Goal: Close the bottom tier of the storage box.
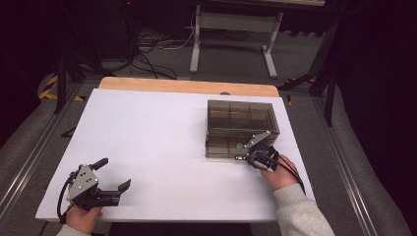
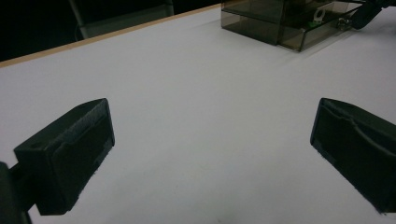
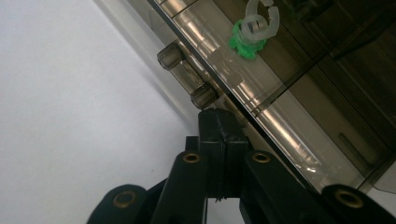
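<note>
A smoky see-through compartment box stands at the right of the white table. Inside its lower front part lies a small green and white piece, also visible in the high view. My right gripper is shut, its two jaws pressed together with nothing visible between them. Their tips rest against the box's edge, just beside two small round knobs. In the high view the right gripper sits at the box's near right corner. My left gripper stands open over bare table at the near left.
From the left gripper view the box lies far off at the upper right. A wooden strip edges the table's far side. Beyond it are a white desk frame and cables on the floor.
</note>
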{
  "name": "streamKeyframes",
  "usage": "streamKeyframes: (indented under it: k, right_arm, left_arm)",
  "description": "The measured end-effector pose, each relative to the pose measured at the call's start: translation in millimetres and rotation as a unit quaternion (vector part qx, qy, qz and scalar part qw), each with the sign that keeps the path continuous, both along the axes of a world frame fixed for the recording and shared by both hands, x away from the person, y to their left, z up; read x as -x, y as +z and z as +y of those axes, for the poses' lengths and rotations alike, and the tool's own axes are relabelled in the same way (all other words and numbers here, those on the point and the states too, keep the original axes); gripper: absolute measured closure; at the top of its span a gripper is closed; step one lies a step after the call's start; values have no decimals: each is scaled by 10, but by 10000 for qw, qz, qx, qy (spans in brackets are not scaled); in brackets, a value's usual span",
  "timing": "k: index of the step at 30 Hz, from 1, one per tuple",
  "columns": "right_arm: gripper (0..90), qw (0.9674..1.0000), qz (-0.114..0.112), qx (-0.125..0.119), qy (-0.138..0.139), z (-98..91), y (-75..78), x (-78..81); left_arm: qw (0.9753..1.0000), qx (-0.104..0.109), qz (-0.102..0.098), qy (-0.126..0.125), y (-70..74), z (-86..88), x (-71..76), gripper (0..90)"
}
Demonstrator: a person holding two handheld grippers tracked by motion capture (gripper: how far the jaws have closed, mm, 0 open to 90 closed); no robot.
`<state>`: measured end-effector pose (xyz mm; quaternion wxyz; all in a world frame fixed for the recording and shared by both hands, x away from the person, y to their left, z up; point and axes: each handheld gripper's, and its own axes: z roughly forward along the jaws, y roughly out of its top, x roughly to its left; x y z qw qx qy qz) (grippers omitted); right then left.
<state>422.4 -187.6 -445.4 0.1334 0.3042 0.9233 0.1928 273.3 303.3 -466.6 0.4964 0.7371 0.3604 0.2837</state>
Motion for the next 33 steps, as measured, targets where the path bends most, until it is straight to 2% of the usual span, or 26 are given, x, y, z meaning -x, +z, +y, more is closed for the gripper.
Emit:
streamKeyframes:
  k: [15,33]
  right_arm:
    - [900,9990,-342,-139,-237,-8,-19,-70]
    - [900,9971,-560,-301,-426,-7,-56,-123]
  left_arm:
    - [10000,3,-1,-10,0,1,1,7]
    - [10000,2,-4,-15,0,1,2,7]
